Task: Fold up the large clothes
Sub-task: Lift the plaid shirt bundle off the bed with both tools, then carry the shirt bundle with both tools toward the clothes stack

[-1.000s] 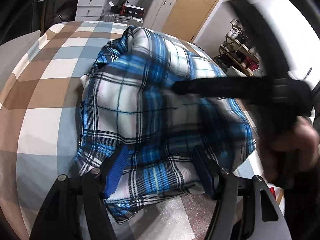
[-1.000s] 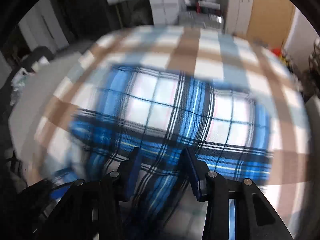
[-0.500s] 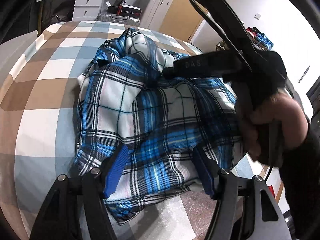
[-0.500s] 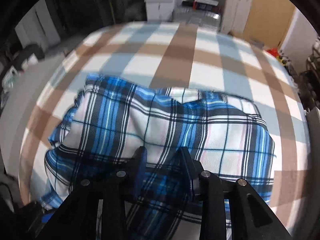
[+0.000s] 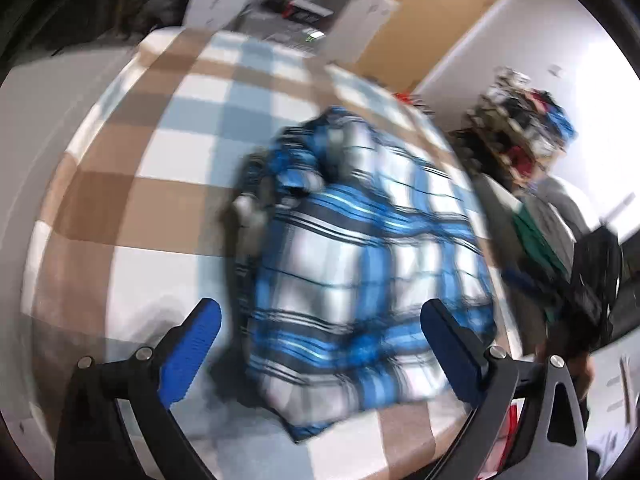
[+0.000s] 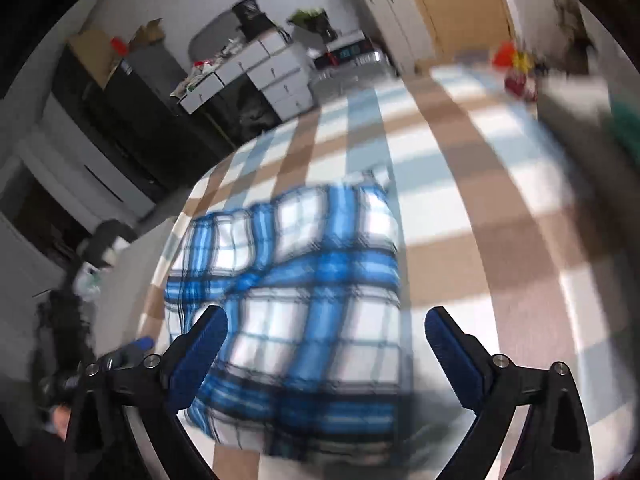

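Observation:
A blue, white and black plaid shirt [image 5: 360,264] lies folded in a bundle on the checked bed cover [image 5: 132,200]. In the left wrist view my left gripper [image 5: 320,332] hovers over its near edge; the jaws are opening, spread wide, and the blue pads [image 5: 192,344] press on nothing. The right wrist view shows the same shirt [image 6: 304,288] as a rough rectangle below my right gripper [image 6: 326,340], whose jaws are also opening wide with no cloth pinched between them. Both views are blurred by motion.
The brown, white and pale blue cover [image 6: 480,208] spreads around the shirt. White drawer units [image 6: 272,68] and dark furniture stand beyond the bed. A cluttered rack [image 5: 520,128] and a wooden door [image 5: 432,12] are at the right. The other hand [image 5: 580,312] shows at the right edge.
Both grippers let go of the plaid cloth and spread wide. Both cameras pulled back and rolled, so the shirt now lies free on the bed as a folded bundle.

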`<state>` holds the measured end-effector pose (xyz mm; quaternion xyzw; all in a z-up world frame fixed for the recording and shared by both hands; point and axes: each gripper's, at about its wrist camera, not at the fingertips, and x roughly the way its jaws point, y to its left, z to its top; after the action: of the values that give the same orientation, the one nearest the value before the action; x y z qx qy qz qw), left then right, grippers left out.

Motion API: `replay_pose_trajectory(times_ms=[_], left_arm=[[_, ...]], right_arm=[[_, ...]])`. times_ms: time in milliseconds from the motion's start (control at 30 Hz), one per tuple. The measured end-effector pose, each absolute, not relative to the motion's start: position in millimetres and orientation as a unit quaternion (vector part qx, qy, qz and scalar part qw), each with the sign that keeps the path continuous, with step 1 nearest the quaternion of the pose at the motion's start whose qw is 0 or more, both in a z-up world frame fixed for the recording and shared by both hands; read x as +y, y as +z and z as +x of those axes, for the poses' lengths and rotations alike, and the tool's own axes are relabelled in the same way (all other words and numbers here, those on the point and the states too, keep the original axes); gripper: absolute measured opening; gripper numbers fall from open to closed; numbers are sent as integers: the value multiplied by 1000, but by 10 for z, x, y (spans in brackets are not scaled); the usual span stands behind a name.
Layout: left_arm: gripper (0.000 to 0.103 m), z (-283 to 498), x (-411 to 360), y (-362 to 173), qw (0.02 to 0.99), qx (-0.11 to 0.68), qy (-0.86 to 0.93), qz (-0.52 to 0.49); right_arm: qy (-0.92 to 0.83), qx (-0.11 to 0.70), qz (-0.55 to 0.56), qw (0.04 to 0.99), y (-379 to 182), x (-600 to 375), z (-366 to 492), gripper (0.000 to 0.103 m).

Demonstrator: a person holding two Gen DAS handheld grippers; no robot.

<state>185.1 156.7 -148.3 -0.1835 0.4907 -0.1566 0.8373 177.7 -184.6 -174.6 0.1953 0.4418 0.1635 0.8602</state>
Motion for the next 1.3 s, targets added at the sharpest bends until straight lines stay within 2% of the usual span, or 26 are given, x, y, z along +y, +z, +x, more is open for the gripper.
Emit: replay_pose_trajectory(times_ms=[100,267,600,633,667,700,733,767,800,833,867,900,1000,1300], left_arm=[[98,2036,1540,-1649,803,539,-185,-174],[98,2269,1550,-1876,731,600,-225,-234],[101,2642,1326,-1854,686,632,-276,-231],[99,2640,1284,-1842,689,630,-280,-225],[90,2651,1246,-1835,692,628,-282,-216],[63,2637,1238,-1831,696,629,-280,-207],[43,2643,1252,-1839,694,632,-280,-202],[39,2619,1316,-1839,694,629,-282,-209],[30,2608,1358,-1823,696,623,-284,-217],[24,2592,1393,-1795,698,616,-286,-226],[22,2564,1404,-1751,702,611,-289,-225],[20,2533,1390,-1705,709,605,-290,-219],[18,2452,1274,-1538,723,594,-298,-190],[17,2393,1046,-908,735,527,-361,-228]], right_arm=[[215,481,252,812,-1976,-1954,1911,100],[244,527,265,770,-2202,-1923,2118,102],[304,581,301,693,-2305,-1668,2594,103],[307,582,291,695,-2294,-1640,2565,103],[307,581,280,700,-2281,-1604,2571,103],[305,579,264,709,-2262,-1552,2561,97],[297,576,237,723,-2234,-1498,2535,86],[283,575,214,737,-2226,-1483,2502,60],[273,568,210,748,-2229,-1506,2468,49],[277,559,233,746,-2256,-1562,2445,43],[281,548,255,746,-2252,-1620,2406,33],[286,536,261,750,-2219,-1649,2366,29],[293,493,221,789,-1982,-1578,2132,24],[286,398,195,850,-1106,-1846,1728,21]])
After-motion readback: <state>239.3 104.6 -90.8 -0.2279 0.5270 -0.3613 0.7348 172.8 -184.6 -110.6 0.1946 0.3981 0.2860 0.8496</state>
